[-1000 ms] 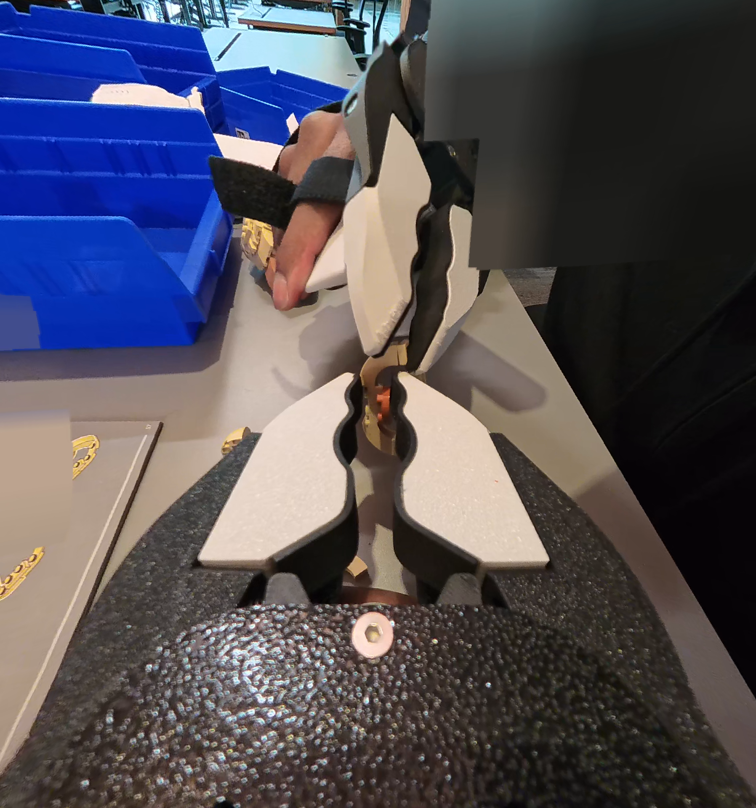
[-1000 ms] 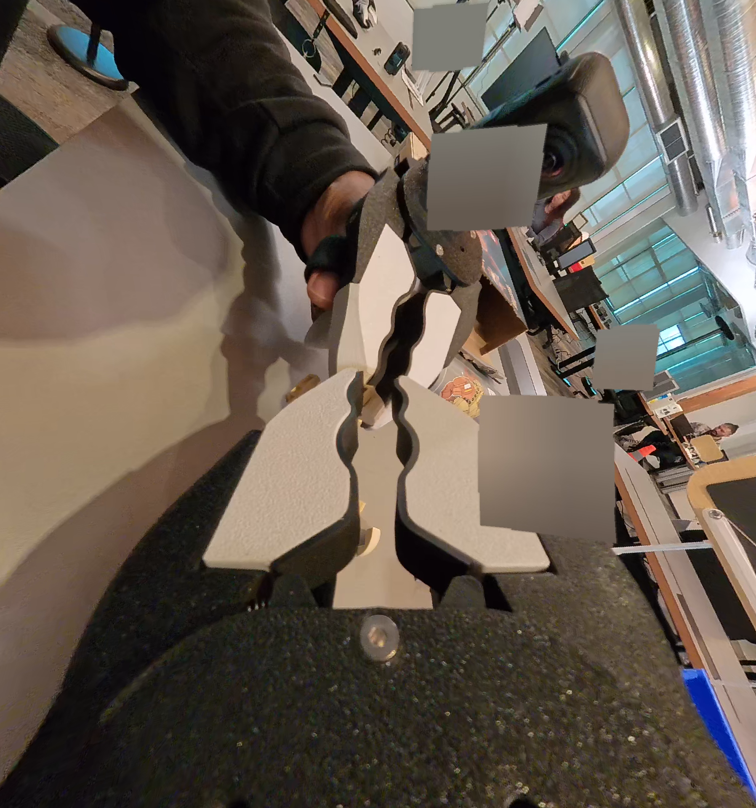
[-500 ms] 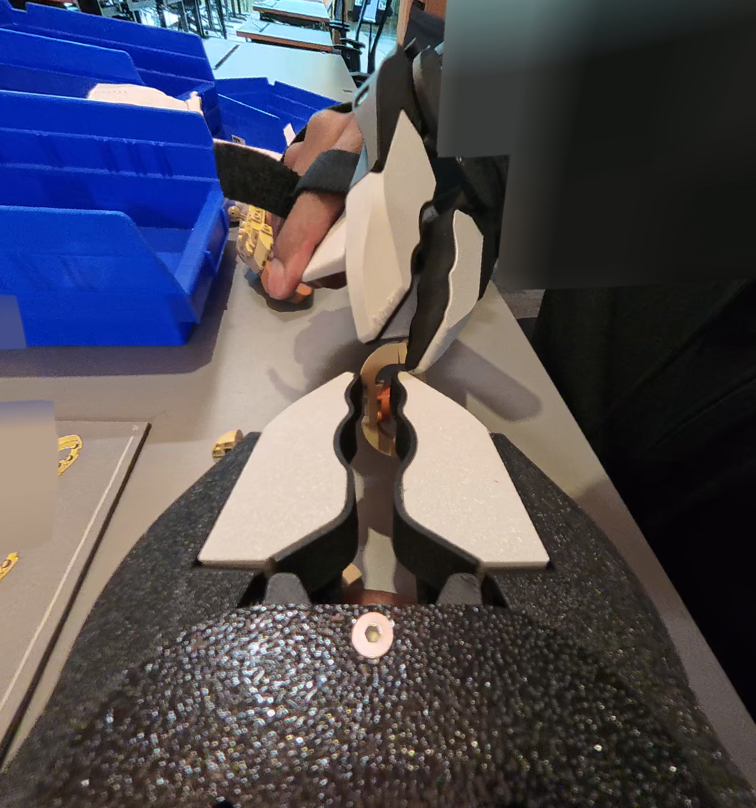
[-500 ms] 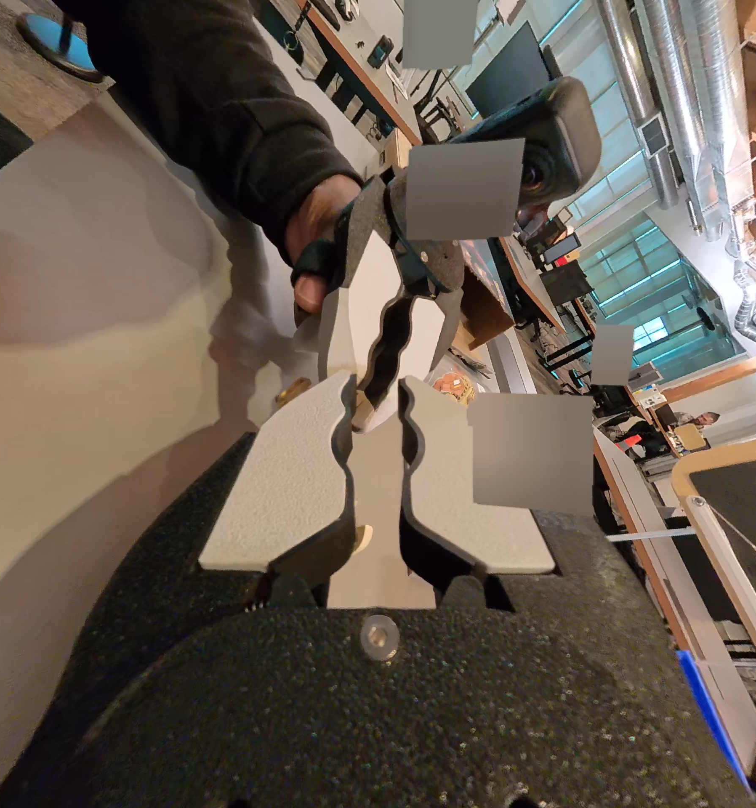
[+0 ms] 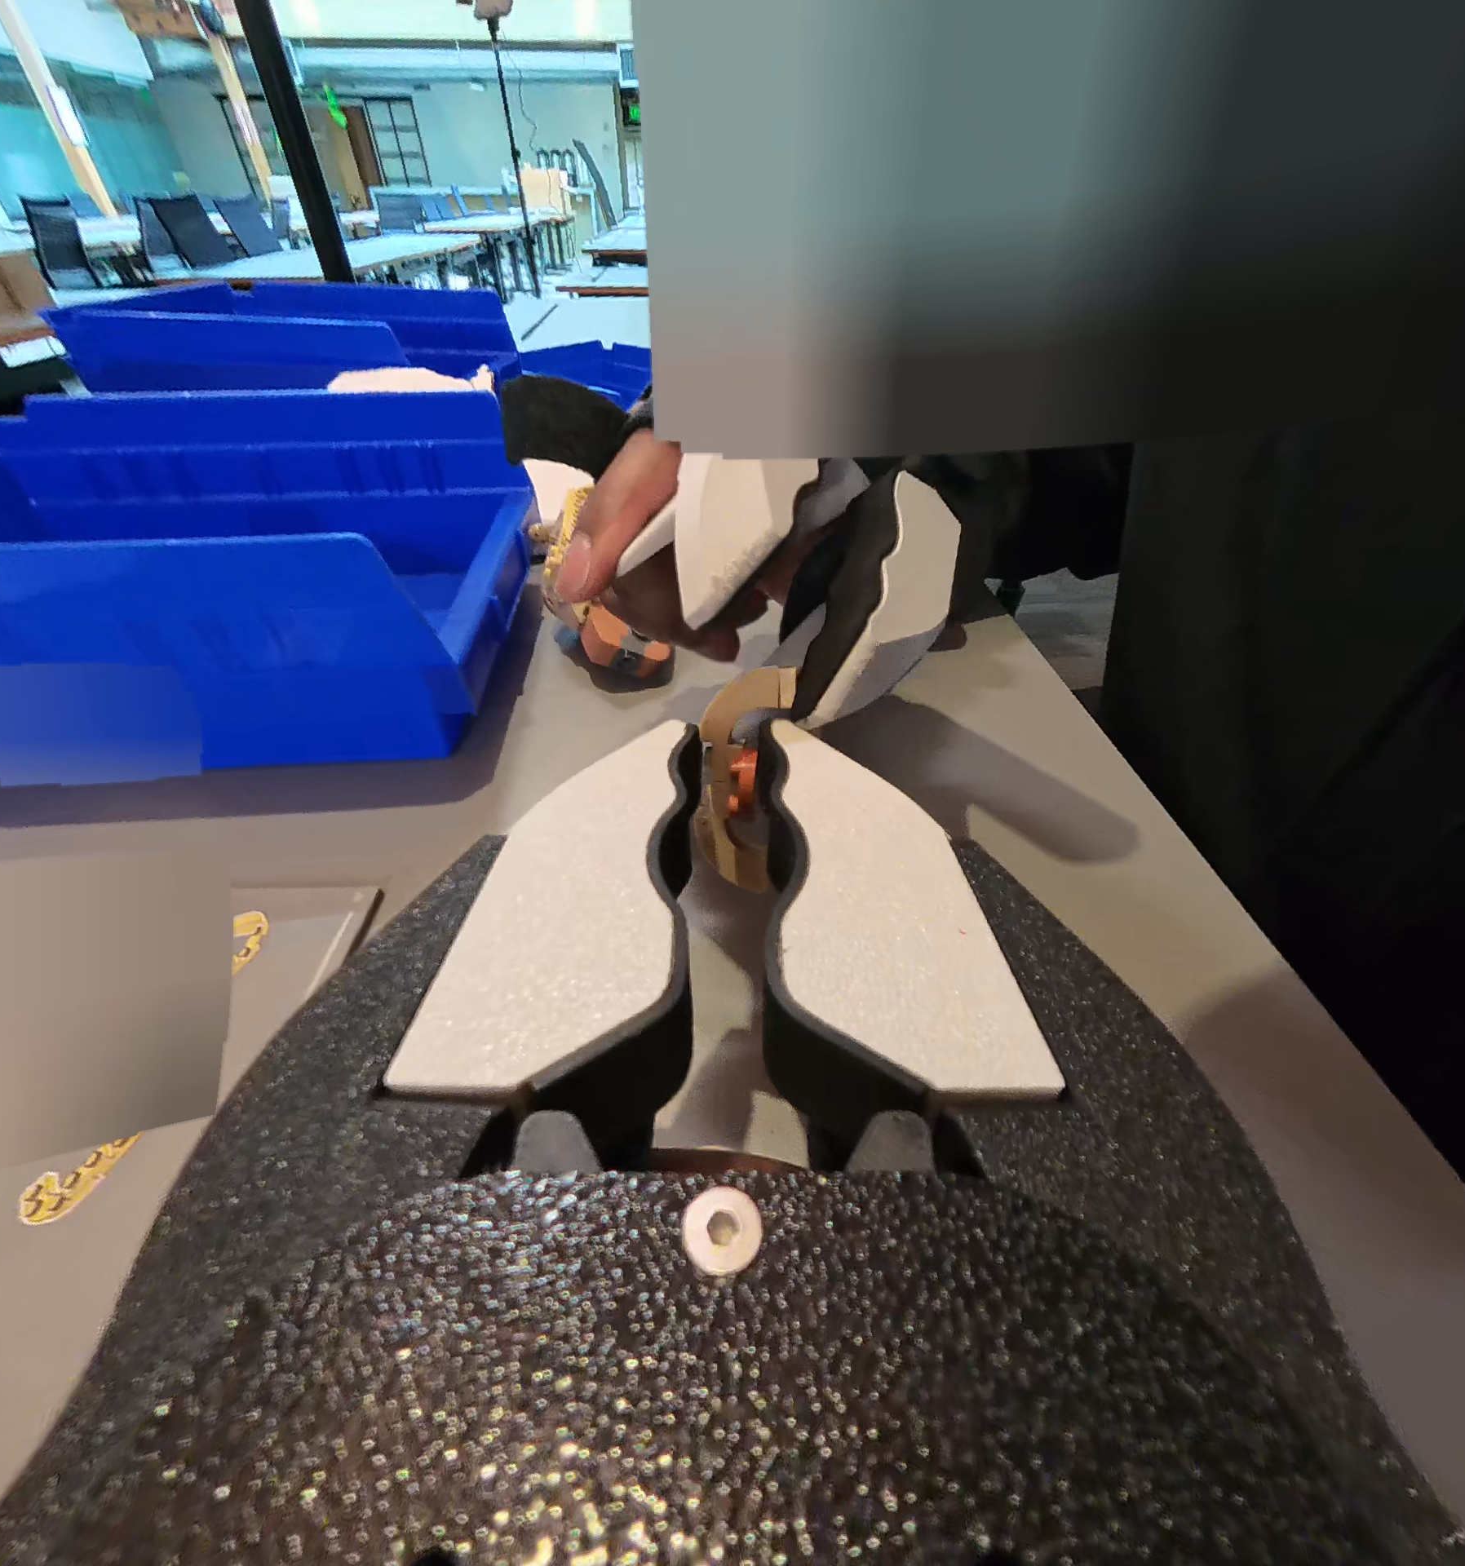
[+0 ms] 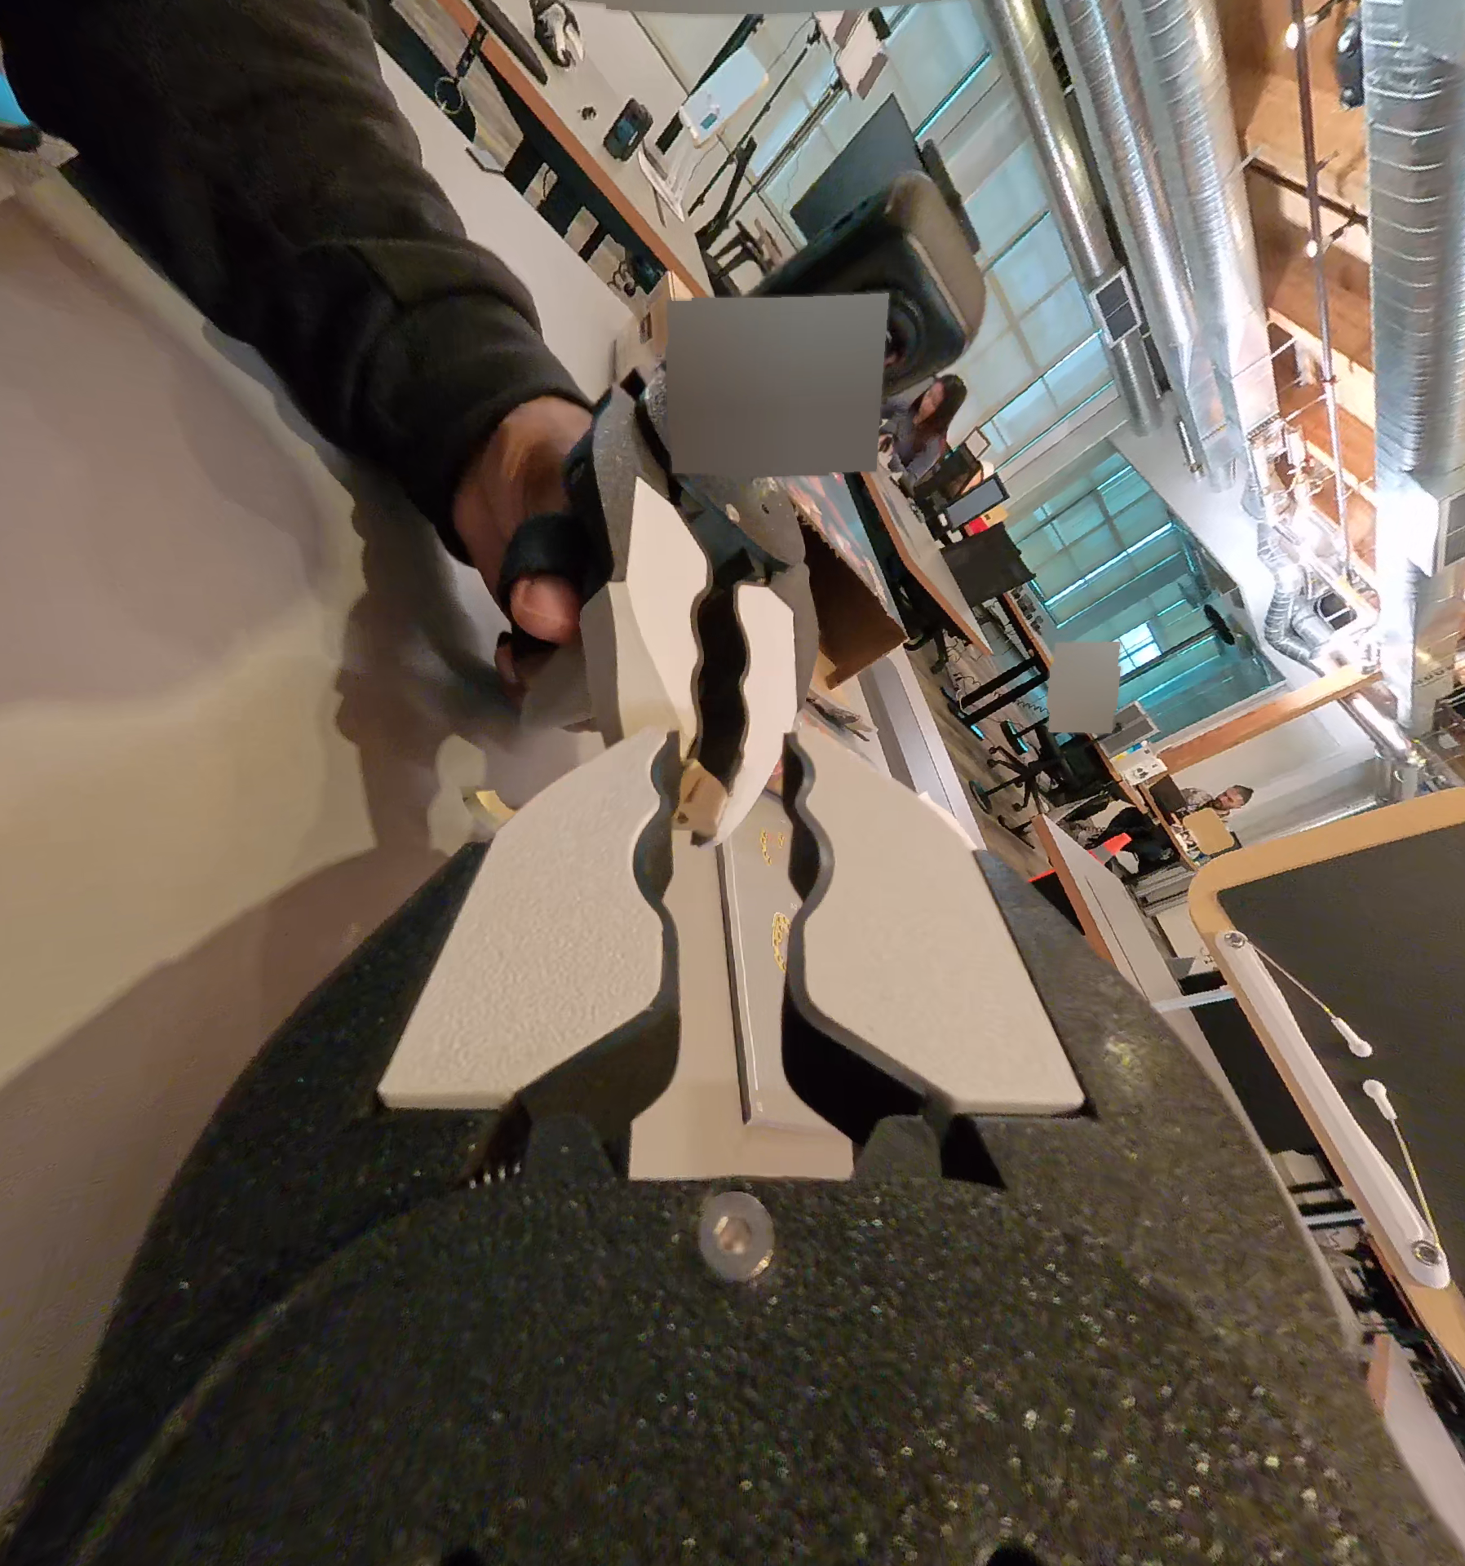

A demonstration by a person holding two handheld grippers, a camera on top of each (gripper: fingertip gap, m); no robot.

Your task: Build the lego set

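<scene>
We hold the tan part [image 5: 733,805] clamped in our left gripper [image 5: 733,792], while our right gripper [image 6: 733,784] stands apart, just beside the part's curved end, not gripping it.

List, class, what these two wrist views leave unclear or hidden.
- Left wrist view: the tan and orange part in the left gripper; its lower end is hidden between the fingers.
- Left wrist view: the small tan and orange assembly on the table, partly covered by the hand.
- Right wrist view: the tan piece; only one end shows, blurred.
- Both views: grey patches cover several areas.
</scene>
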